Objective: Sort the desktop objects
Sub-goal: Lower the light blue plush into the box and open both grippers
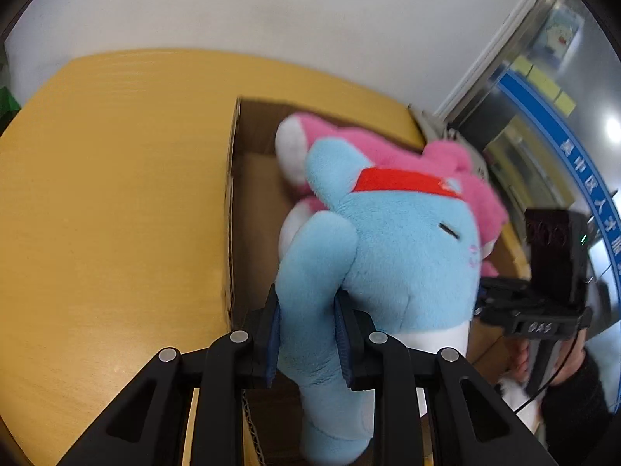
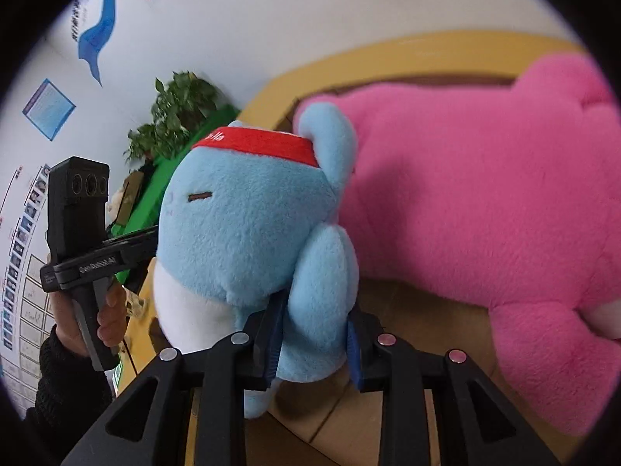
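Left wrist view: blue plush toy (image 1: 392, 240) with red headband hangs above the cardboard box (image 1: 248, 202), the landmark; the pink plush toy (image 1: 388, 147) lies inside the box. Left claw (image 1: 308, 339) pinches one blue limb, pads sunk into the stuffing. Right claw (image 1: 479, 303) reaches the toy's far side. Box sits on the yellow table (image 1: 108, 202).

Right wrist view: right claw (image 2: 314, 343) is clamped on the other limb. Judgement: light, soft, squashy, not fragile; limbs flex, so a two-sided hold near the body steadies it.
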{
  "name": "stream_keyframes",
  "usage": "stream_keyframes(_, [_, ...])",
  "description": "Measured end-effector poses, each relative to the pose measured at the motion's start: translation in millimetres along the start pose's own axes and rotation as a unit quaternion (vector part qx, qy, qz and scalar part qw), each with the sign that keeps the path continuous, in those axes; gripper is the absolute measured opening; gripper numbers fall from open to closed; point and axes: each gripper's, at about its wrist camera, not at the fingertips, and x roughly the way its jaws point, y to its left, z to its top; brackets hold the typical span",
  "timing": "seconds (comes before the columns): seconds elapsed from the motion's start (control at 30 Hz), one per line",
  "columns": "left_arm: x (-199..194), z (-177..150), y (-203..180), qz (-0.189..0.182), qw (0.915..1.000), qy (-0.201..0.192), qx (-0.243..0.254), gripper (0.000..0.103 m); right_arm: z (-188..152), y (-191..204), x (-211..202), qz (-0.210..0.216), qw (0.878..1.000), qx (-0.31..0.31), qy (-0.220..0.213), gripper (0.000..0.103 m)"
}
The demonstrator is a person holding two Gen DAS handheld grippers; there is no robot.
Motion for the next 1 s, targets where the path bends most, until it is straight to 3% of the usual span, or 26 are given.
stream_keyframes(0.13, [5.2,-11.6,4.5,0.008,0.9999,0.004,0.006,0.026,-1.8,-1.1,14.0,0.017,0.998,0.0,0.053,0.029])
stream_keyframes(0.27, [-0.1,-11.3,-0.7,0.031,0.9994,-0.002,0.013,0.026,2.3,-3.1,31.9,0.005,0.996,0.014,0.087,0.03])
stream_keyframes(0.43, [-10.7,-15.8,1.6,0.043,0.9989,-0.009,0.016,0.027,1.7,6.7,38.6,-0.006,0.995,0.001,0.098,0.032])
stream_keyframes(0.5, [-17.0,-17.1,0.3,0.043,0.9988,-0.016,0.016,0.032,0.7,8.8,34.7,-0.017,0.995,-0.01,0.095,0.039])
stream_keyframes(0.53, [-20.7,-17.0,-0.9,0.041,0.9989,-0.02,0.014,0.033,-0.9,9.2,29.3,-0.022,0.996,-0.014,0.089,0.041])
stream_keyframes(0.6, [-32.0,-19.7,-1.9,0.043,0.9984,-0.032,0.019,0.041,-3.8,10.3,12.3,-0.028,0.997,-0.02,0.074,0.055])
stream_keyframes(0.63, [-40.2,-21.8,-4.7,0.06,0.9969,-0.043,0.026,0.051,-5.3,11.1,3.1,-0.029,0.997,-0.023,0.066,0.068])
stream_keyframes(0.67, [-46.7,-24.6,-5.6,0.074,0.9953,-0.054,0.032,0.073,-7.1,12.8,-8.8,-0.019,0.998,-0.027,0.057,0.076])
stream_keyframes(0.7, [-56.0,-27.4,-9.0,0.078,0.9939,-0.067,0.039,0.08,-10.6,15.2,-24.3,0.001,0.998,-0.033,0.047,0.077])
stream_keyframes(0.8, [-67.3,-37.1,-23.3,0.056,0.994,-0.069,0.065,0.081,-25.9,21.9,-77.8,0.028,0.997,-0.065,0.01,0.077])
stream_keyframes(0.9, [-49.8,-51.2,-31.7,0.057,0.9938,-0.027,0.091,0.08,-43.9,3.6,-107.7,-0.003,0.998,-0.065,0.005,0.078])
stream_keyframes(1.0, [-33.9,-72.7,-27.1,0.058,0.9941,0.004,0.092,0.079,-70.4,-26.5,-112.7,-0.049,0.998,-0.035,0.035,0.078])
